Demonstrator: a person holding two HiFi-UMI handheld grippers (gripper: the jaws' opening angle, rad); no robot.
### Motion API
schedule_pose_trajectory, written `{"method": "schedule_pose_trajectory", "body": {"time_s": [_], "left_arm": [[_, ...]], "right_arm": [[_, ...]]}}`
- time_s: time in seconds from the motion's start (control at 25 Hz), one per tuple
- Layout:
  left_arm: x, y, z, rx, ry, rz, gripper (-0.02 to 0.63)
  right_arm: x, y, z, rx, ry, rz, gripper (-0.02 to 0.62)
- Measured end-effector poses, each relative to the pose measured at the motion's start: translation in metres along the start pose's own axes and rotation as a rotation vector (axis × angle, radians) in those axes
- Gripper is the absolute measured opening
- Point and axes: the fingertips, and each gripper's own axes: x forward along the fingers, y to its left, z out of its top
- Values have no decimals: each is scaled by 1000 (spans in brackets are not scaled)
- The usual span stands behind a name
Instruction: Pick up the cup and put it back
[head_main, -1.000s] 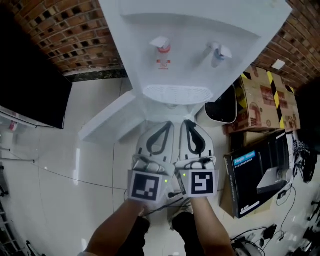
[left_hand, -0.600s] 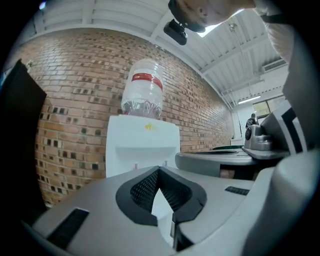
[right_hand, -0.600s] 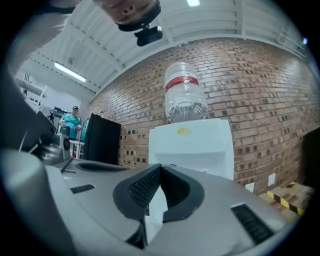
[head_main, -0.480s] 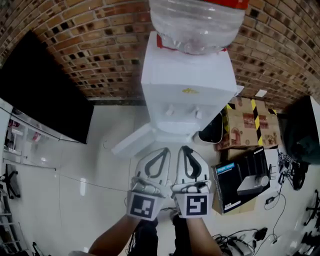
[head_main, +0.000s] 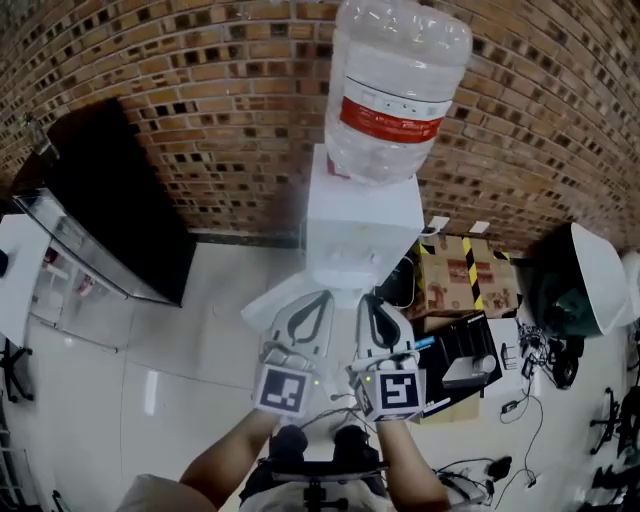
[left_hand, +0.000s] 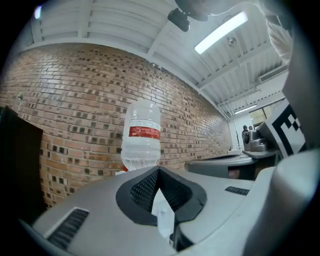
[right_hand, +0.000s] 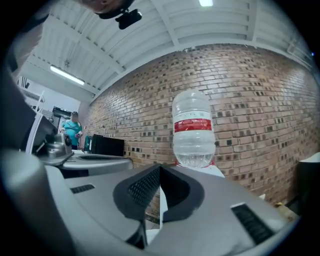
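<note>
No cup shows in any view. A white water dispenser (head_main: 362, 230) stands against the brick wall, with a clear bottle (head_main: 395, 85) with a red label upside down on top. My left gripper (head_main: 322, 296) and right gripper (head_main: 367, 298) are held side by side in front of it, both shut with nothing between the jaws. The left gripper view looks past the closed left gripper (left_hand: 159, 170) at the bottle (left_hand: 142, 135). Beyond the closed right gripper (right_hand: 160, 167), the right gripper view shows the same bottle (right_hand: 193, 129).
A black cabinet (head_main: 110, 190) and a glass shelf (head_main: 70, 270) stand to the left. Right of the dispenser are a cardboard box (head_main: 465, 270), a black box (head_main: 465, 365), a white domed object (head_main: 590, 275) and cables (head_main: 520, 400) on the floor.
Both grippers have risen together, still side by side and shut. The head view has lifted from the dispenser's taps and drip tray to the bottle on top.
</note>
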Motion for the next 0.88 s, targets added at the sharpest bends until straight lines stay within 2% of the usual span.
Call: {"method": "schedule_pose_trajectory", "body": {"time_s": [0.2, 0.48, 0.72, 0.88], "left_arm": [[-22, -2, 34, -29, -33, -36, 3], [-50, -27, 61, -15, -79, -87, 2], [-97, -48, 72, -13, -80, -39, 2], [-128, -87, 84, 5, -59, -12, 3]], "right_arm": [[-26, 22, 31, -15, -13, -9, 5], [-68, 28, 55, -14, -37, -21, 5], [-117, 49, 63, -7, -58, 27, 5], [-174, 48, 69, 15, -71, 50, 5]]}}
